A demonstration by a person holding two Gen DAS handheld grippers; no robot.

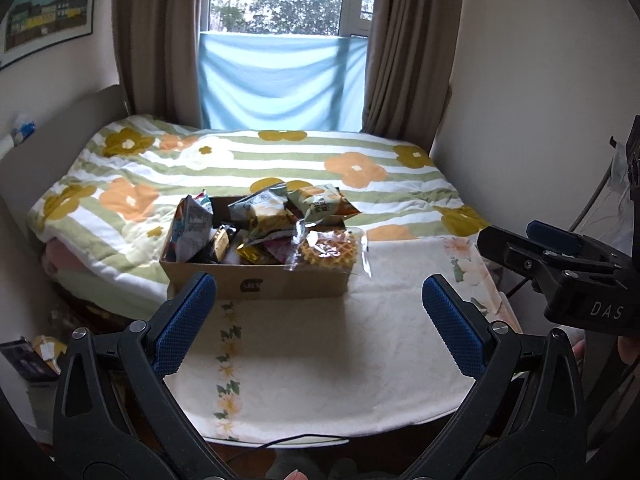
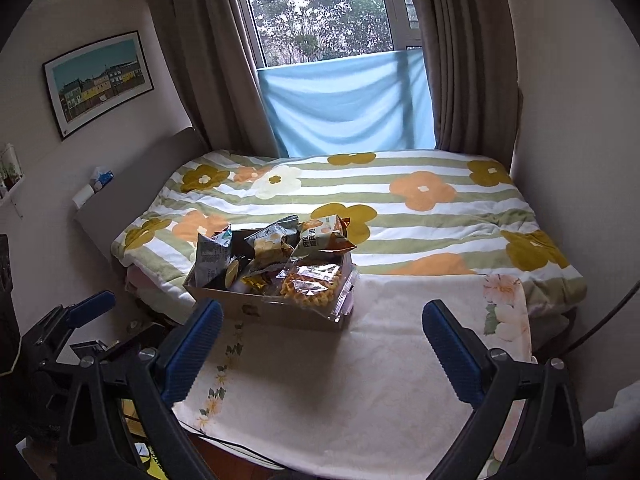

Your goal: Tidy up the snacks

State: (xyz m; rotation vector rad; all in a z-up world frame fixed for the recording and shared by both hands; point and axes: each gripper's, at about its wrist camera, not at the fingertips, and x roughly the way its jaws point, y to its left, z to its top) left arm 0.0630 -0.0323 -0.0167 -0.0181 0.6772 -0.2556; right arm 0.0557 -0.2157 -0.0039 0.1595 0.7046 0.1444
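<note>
Grippers first: the left gripper and the right gripper both hang spread wide, gripping nothing, above the cloth-covered table. Past them, at the table's far edge against the bed, sits a cardboard box heaped with snack packets, a wrapped waffle on top.

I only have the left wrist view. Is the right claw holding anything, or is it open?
Observer: The right claw is open and empty, and points at the cardboard box of snacks.
Operator: Where is my left claw relative to the table?
Observer: In the right wrist view, the left claw sits off the table's left edge, short of the box.
Operator: Is there anything on the left wall beyond my frame?
Observer: A small wall shelf holding containers, below the framed picture.
</note>
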